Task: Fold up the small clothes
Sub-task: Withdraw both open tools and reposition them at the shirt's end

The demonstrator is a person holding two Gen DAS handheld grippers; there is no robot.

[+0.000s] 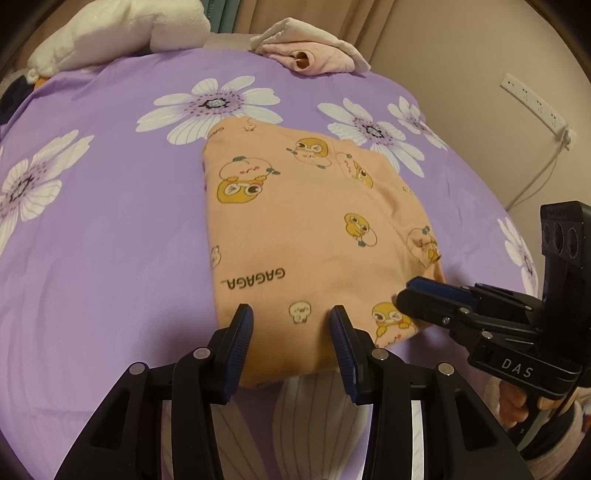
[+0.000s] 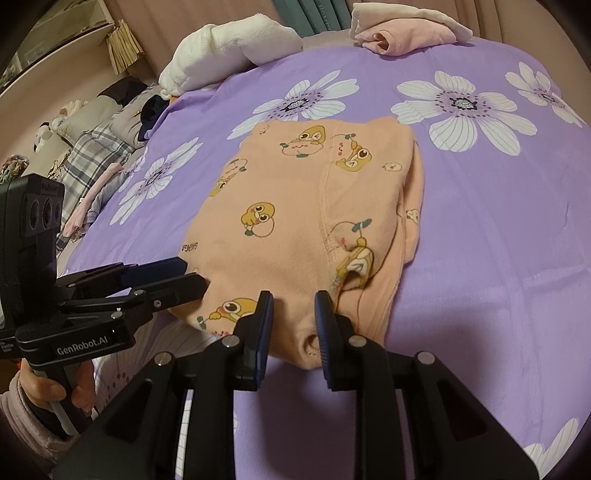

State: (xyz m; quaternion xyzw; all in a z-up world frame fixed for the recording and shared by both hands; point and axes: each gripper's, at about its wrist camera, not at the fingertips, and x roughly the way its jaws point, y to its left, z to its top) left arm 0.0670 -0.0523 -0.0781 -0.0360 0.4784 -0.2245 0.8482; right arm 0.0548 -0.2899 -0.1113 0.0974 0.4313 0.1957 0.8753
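In the left wrist view the left gripper (image 1: 291, 314) stands part-open astride the near edge of the folded orange garment (image 1: 306, 221) on the purple bedspread (image 1: 110, 221), while the right wrist view shows the right gripper (image 2: 294, 299) narrowly parted over its near hem, grip unclear.

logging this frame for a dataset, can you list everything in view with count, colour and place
garment: one, peach with cartoon ducks, folded flat mid-bed
sheet: one, purple with white flowers, covering the bed
pink clothes: one small pile, pale pink and cream, far edge of bed
white plush: one, white, far left edge of bed
power strip: one, white, on the wall at right
plaid bedding: one, grey check, beside the bed at left
left tool: black with blue pads, open, at garment's near edge
right tool: black with blue pads, open, at garment's near corner
hands: two, each gripping a tool handle
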